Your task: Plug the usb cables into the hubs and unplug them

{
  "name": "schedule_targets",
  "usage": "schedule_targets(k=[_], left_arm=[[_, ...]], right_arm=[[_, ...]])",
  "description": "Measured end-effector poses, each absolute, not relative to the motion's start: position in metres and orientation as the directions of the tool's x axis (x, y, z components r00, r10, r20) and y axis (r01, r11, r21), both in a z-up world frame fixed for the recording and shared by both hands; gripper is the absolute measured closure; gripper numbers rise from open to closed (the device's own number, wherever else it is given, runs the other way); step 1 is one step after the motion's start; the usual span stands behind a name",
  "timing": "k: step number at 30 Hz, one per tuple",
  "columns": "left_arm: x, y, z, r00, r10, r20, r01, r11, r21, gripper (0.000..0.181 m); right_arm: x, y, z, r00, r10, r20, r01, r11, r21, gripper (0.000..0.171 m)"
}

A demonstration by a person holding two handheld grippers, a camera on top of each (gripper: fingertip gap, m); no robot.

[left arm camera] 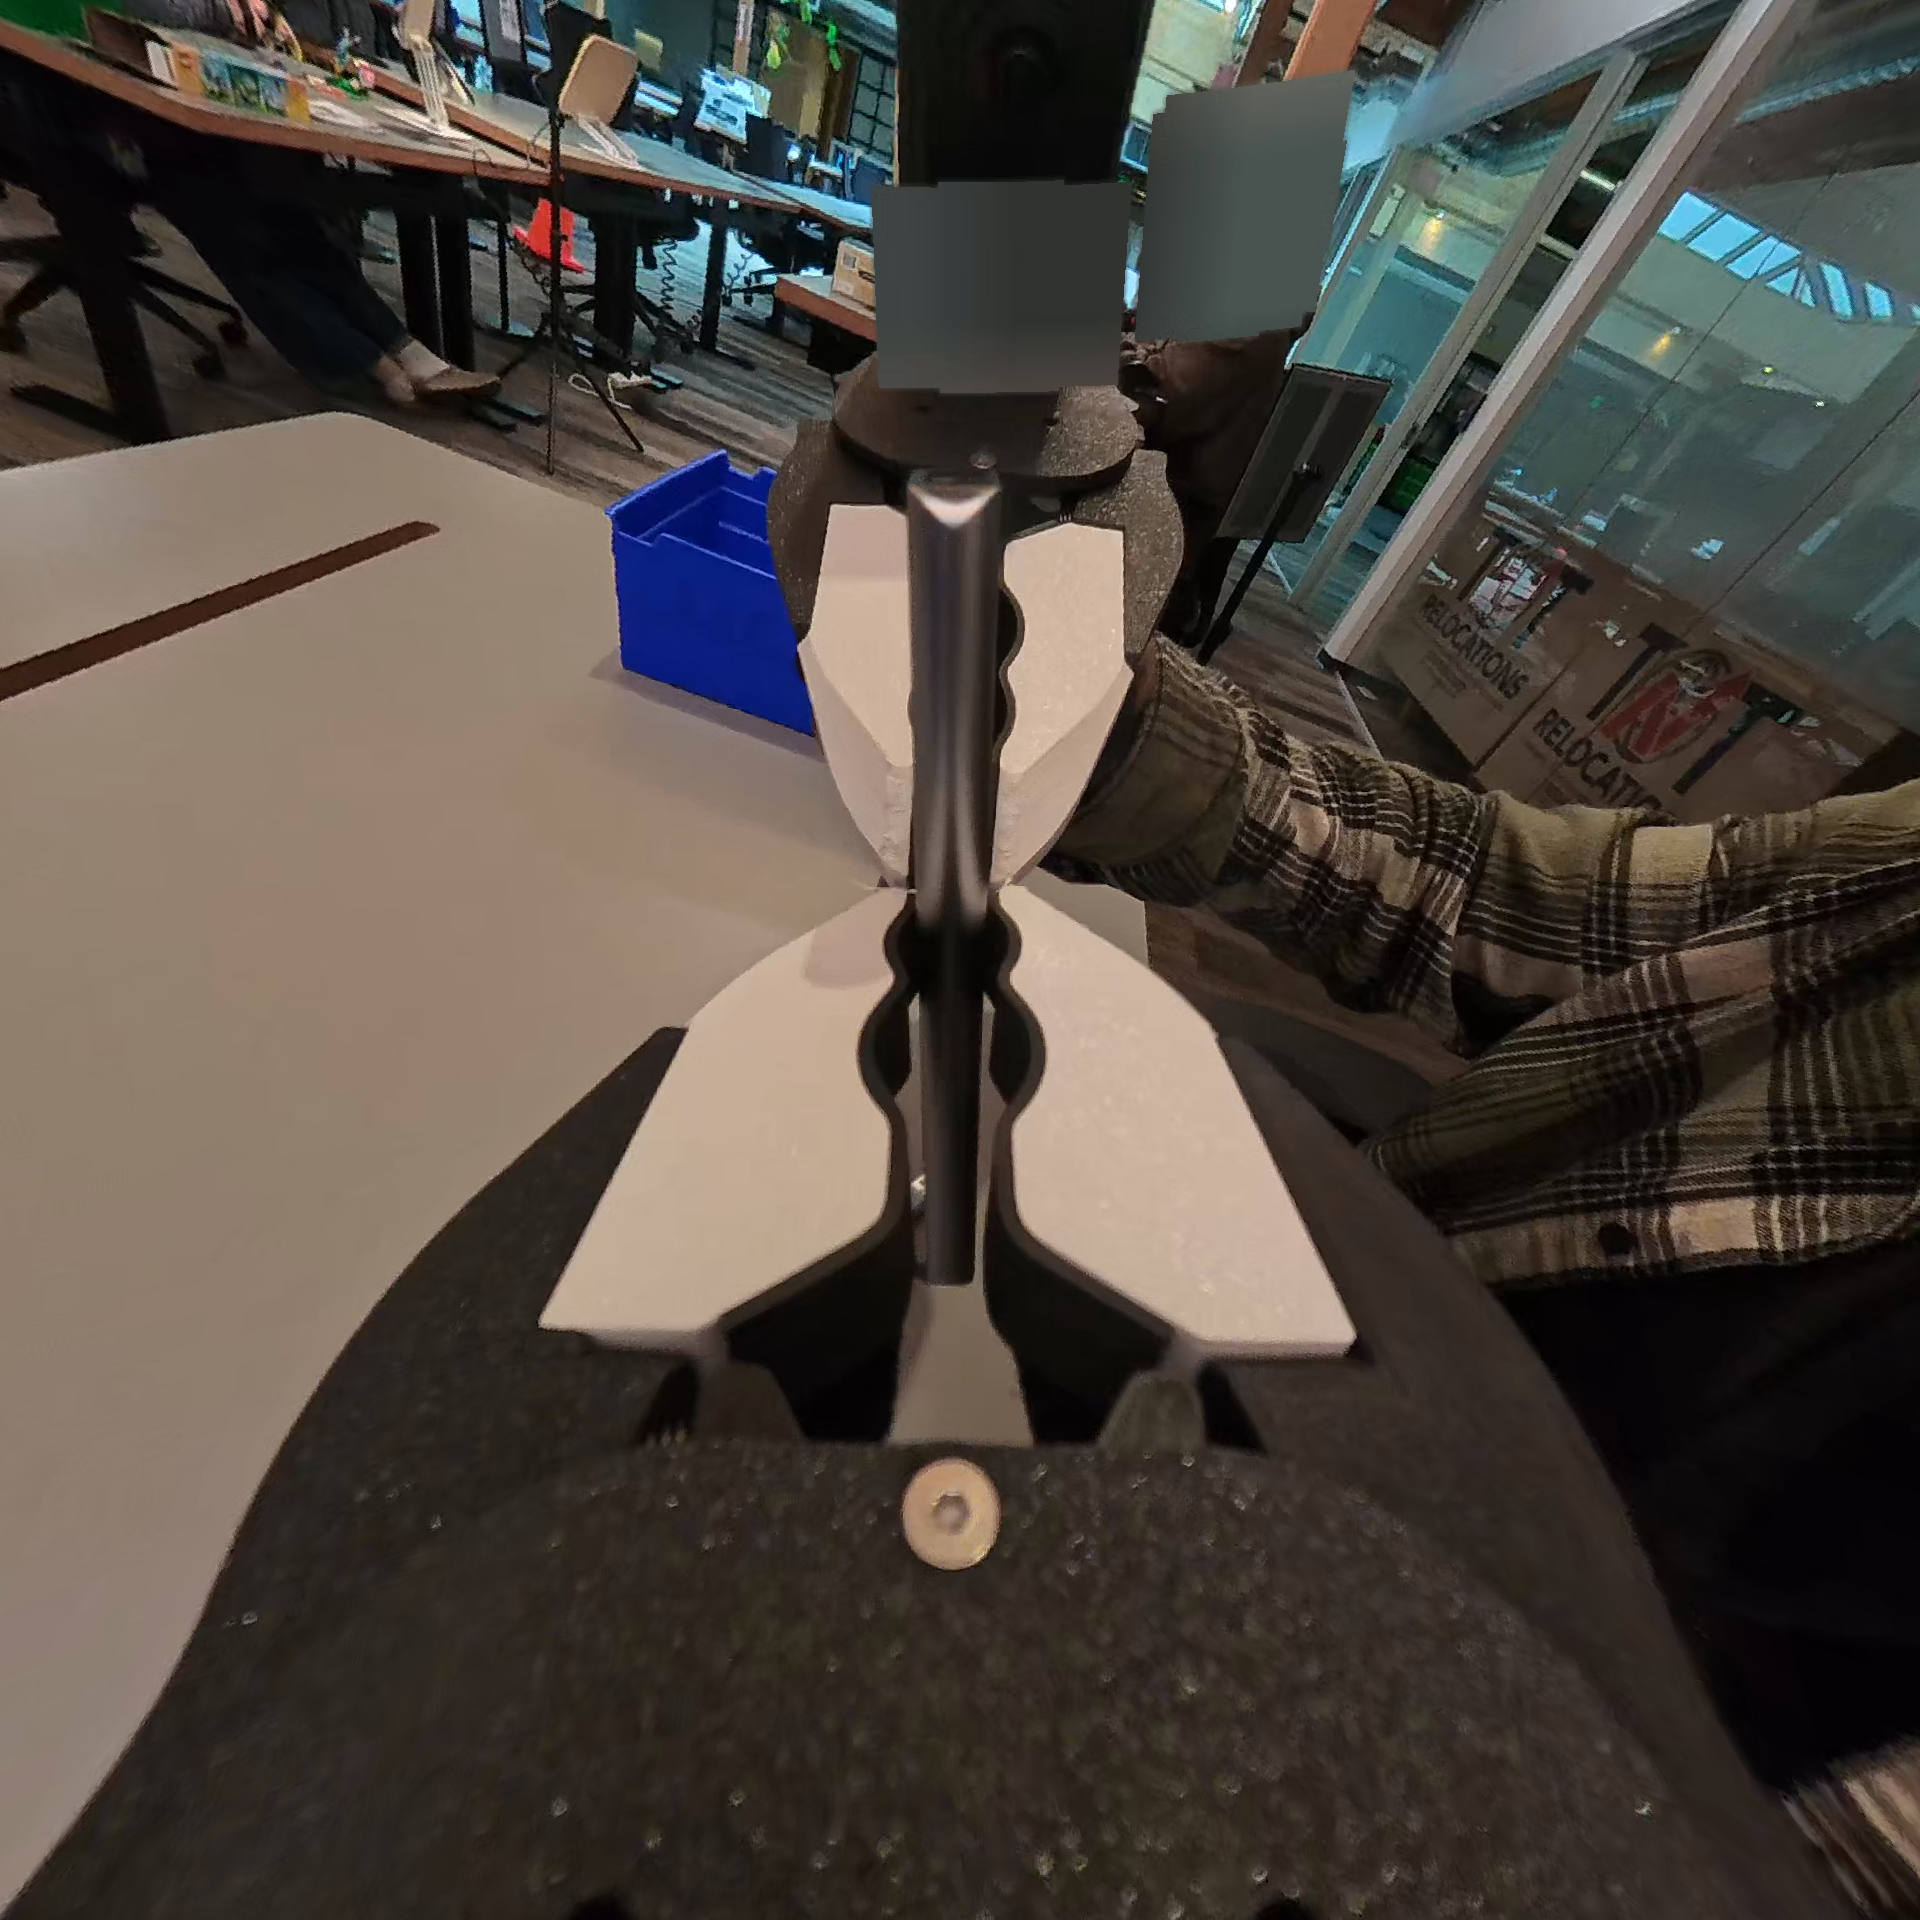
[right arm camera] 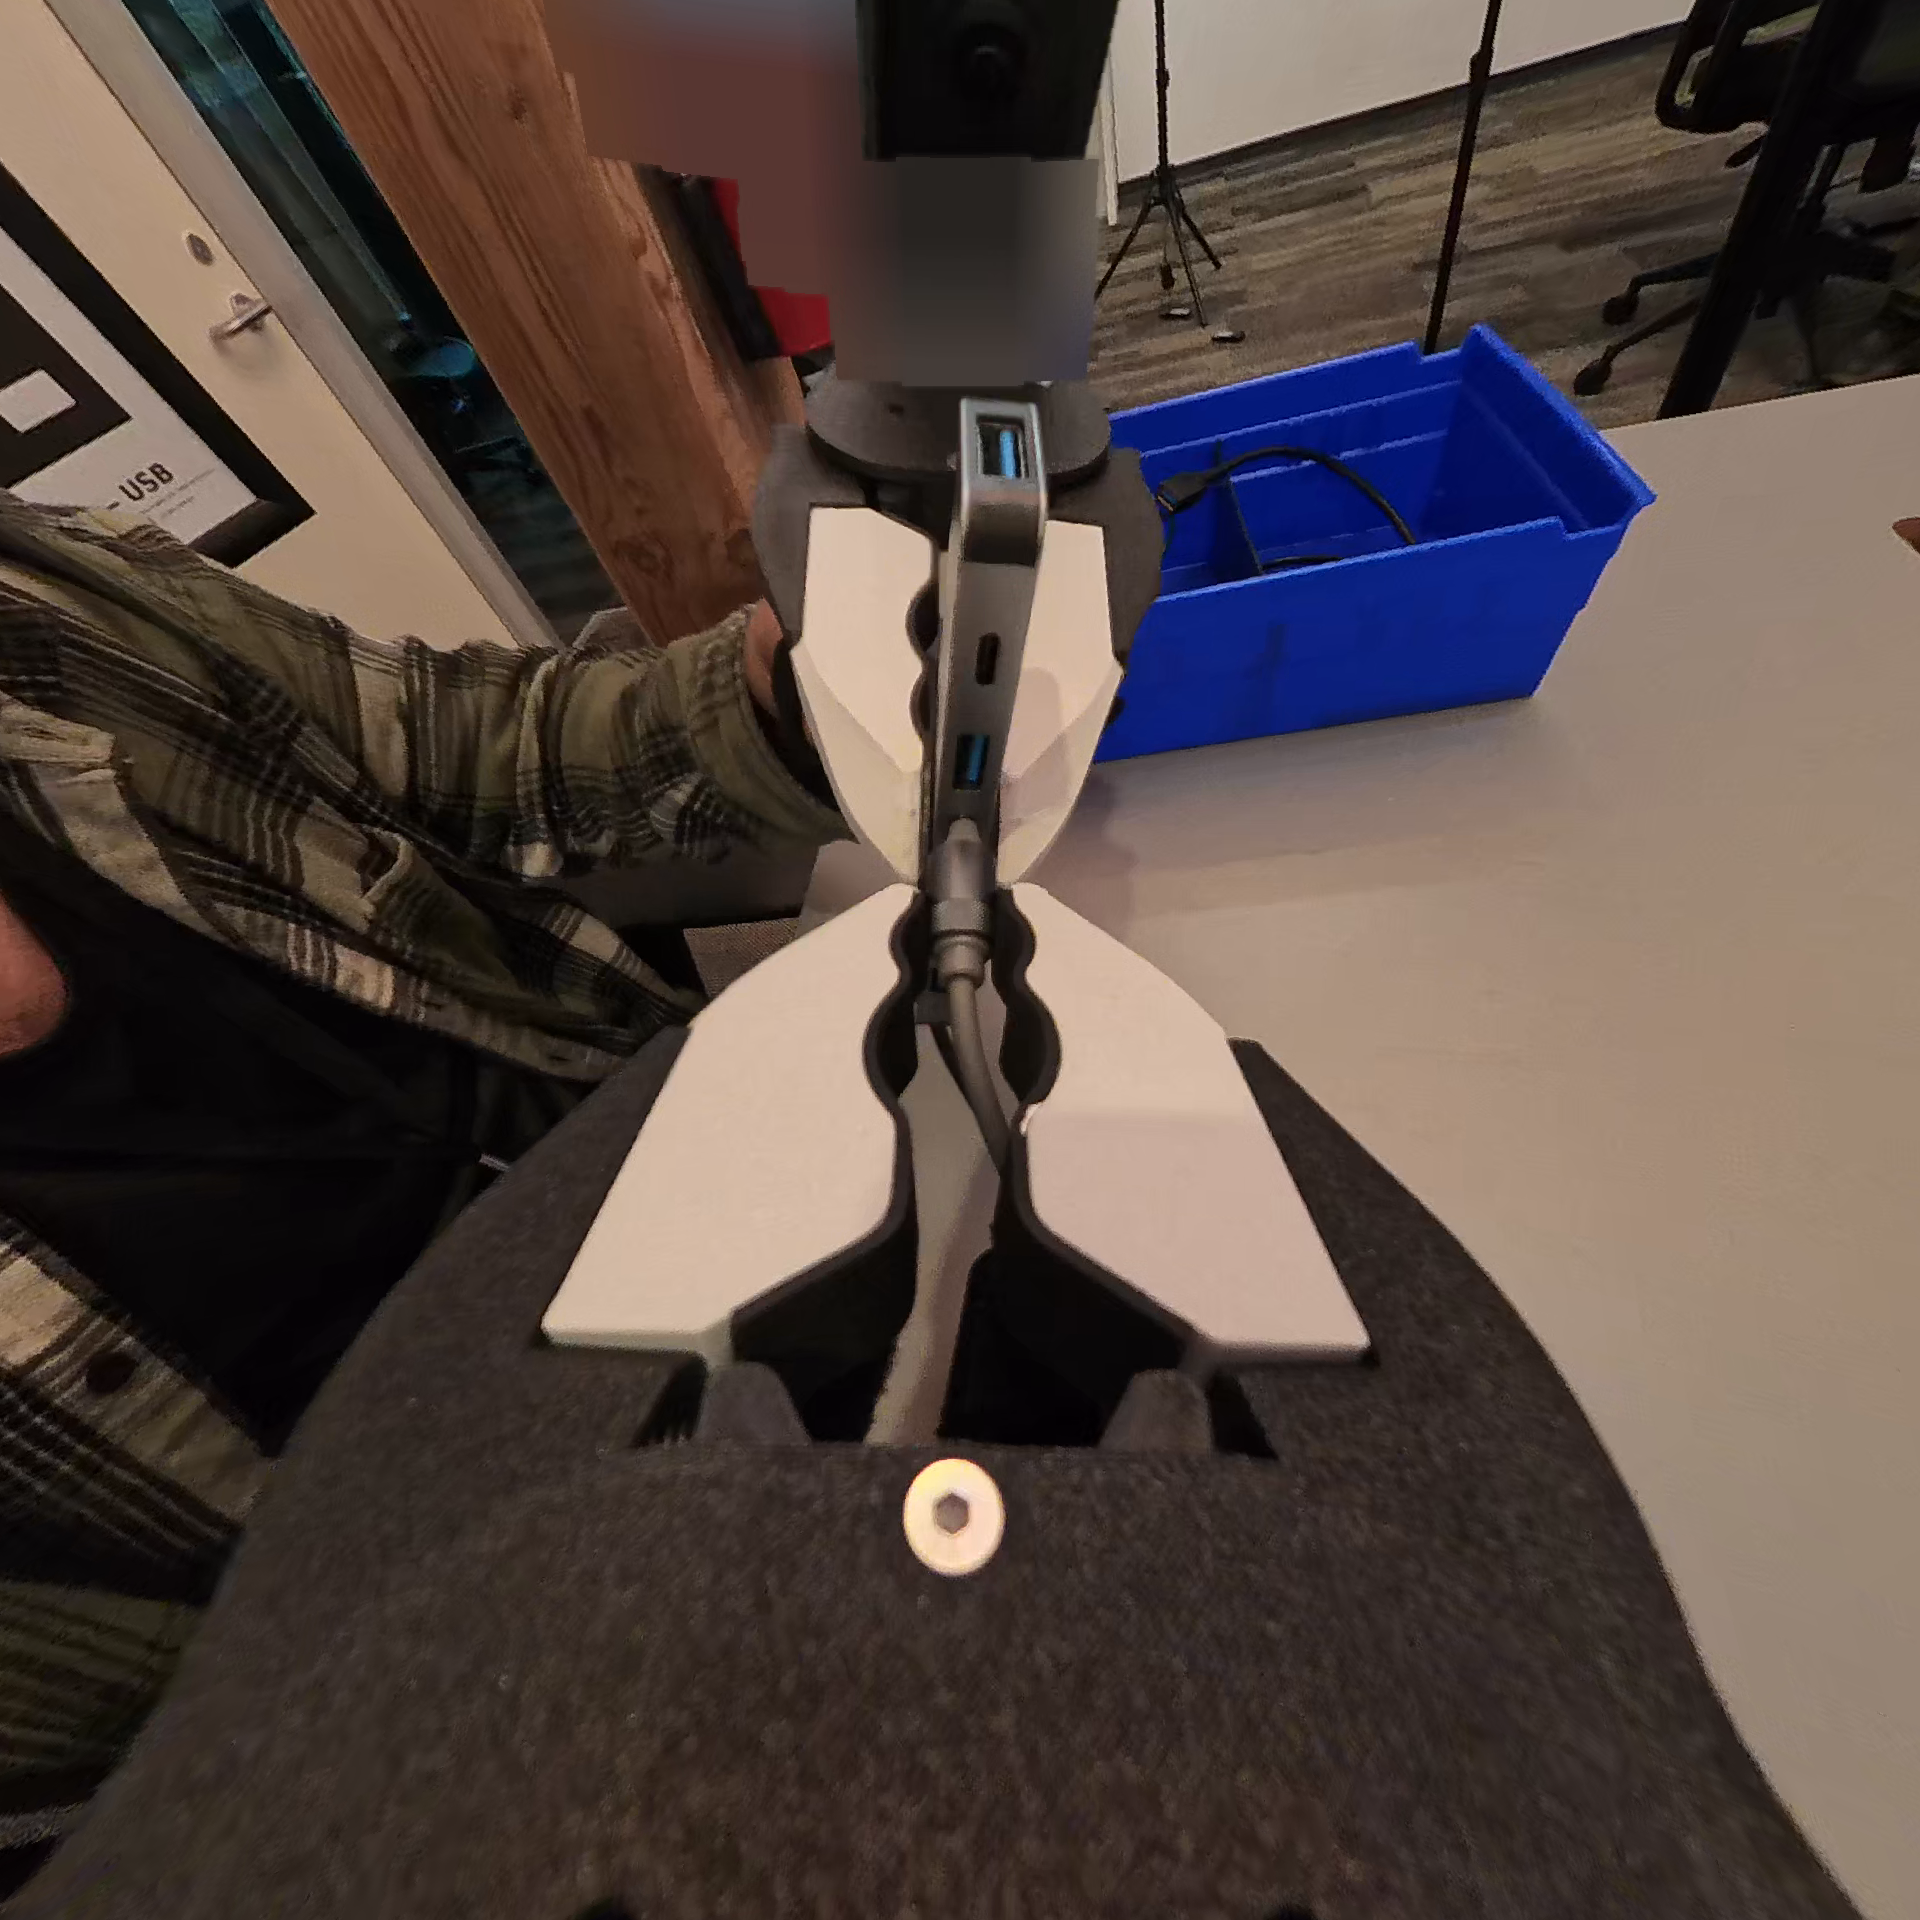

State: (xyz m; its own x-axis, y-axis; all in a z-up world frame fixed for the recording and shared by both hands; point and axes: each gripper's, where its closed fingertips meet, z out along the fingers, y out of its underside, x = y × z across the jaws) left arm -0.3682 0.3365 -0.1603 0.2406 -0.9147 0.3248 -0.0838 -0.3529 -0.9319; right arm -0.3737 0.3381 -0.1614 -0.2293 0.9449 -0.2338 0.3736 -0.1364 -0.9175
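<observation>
My two grippers face each other tip to tip above the table. In the right wrist view my left gripper [right arm camera: 961, 862] is shut on a grey metal hub [right arm camera: 987, 582] with blue USB ports showing. A grey cable [right arm camera: 982, 1049] with a metal plug [right arm camera: 961, 909] sits at the hub's near end. My right gripper [right arm camera: 961, 920] is shut on that plug. In the left wrist view my left gripper [left arm camera: 951, 925] holds the hub [left arm camera: 951, 1091] edge-on. A grey bar-like part [left arm camera: 951, 644] runs on between the fingers of the right gripper [left arm camera: 951, 868]. Whether the plug is fully seated is hidden.
A blue bin [right arm camera: 1351, 644] stands on the grey table [right arm camera: 1507, 987] behind the grippers, with a black cable [right arm camera: 1320, 468] in it. The bin also shows in the left wrist view [left arm camera: 696, 613]. Plaid sleeves [left arm camera: 1455, 935] reach in from the table's edge. Desks, chairs and stands are beyond. My two grippers' fingertips are within a few centimetres of each other.
</observation>
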Motion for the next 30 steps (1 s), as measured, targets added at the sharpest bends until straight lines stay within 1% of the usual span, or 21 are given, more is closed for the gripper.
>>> schedule_targets(k=[8,13,14,15,16,17,18,20,23,30], left_arm=[[-0.359,0.333,-0.152,0.246,-0.918,0.31,-0.015,-0.323,-0.946,0.172],[-0.351,0.333,-0.154,0.266,-0.912,0.311,0.002,-0.322,-0.947,0.172],[-0.355,0.337,-0.15,0.291,-0.905,0.312,0.034,-0.316,-0.948,0.171],[-0.376,0.344,-0.137,0.319,-0.89,0.326,0.139,-0.296,-0.945,0.172],[-0.413,0.353,-0.118,0.335,-0.87,0.361,0.283,-0.272,-0.92,0.172],[-0.448,0.362,-0.109,0.356,-0.843,0.403,0.376,-0.266,-0.888,0.172],[-0.463,0.37,-0.116,0.36,-0.819,0.446,0.365,-0.317,-0.876,0.172],[-0.448,0.373,-0.132,0.355,-0.818,0.453,0.282,-0.369,-0.886,0.172],[-0.417,0.363,-0.137,0.321,-0.858,0.401,0.191,-0.356,-0.915,0.172],[-0.405,0.348,-0.146,0.26,-0.892,0.37,0.143,-0.343,-0.928,0.171]], right_arm=[[-0.364,0.333,-0.157,-0.218,0.947,-0.236,0.333,-0.155,-0.93,0.16],[-0.355,0.333,-0.161,-0.2,0.955,-0.217,0.353,-0.137,-0.926,0.16],[-0.352,0.336,-0.162,-0.18,0.962,-0.205,0.359,-0.13,-0.924,0.16],[-0.338,0.35,-0.162,-0.118,0.975,-0.187,0.36,-0.133,-0.923,0.16],[-0.317,0.361,-0.155,-0.083,0.972,-0.22,0.3,-0.186,-0.936,0.16],[-0.297,0.37,-0.149,-0.056,0.961,-0.27,0.243,-0.249,-0.938,0.16],[-0.284,0.379,-0.146,-0.017,0.963,-0.27,0.214,-0.26,-0.942,0.16],[-0.28,0.387,-0.137,0.003,0.966,-0.258,0.182,-0.254,-0.95,0.16],[-0.281,0.395,-0.125,0.034,0.971,-0.238,0.179,-0.241,-0.954,0.16],[-0.263,0.41,-0.091,0.14,0.967,-0.214,0.213,-0.241,-0.947,0.16]])
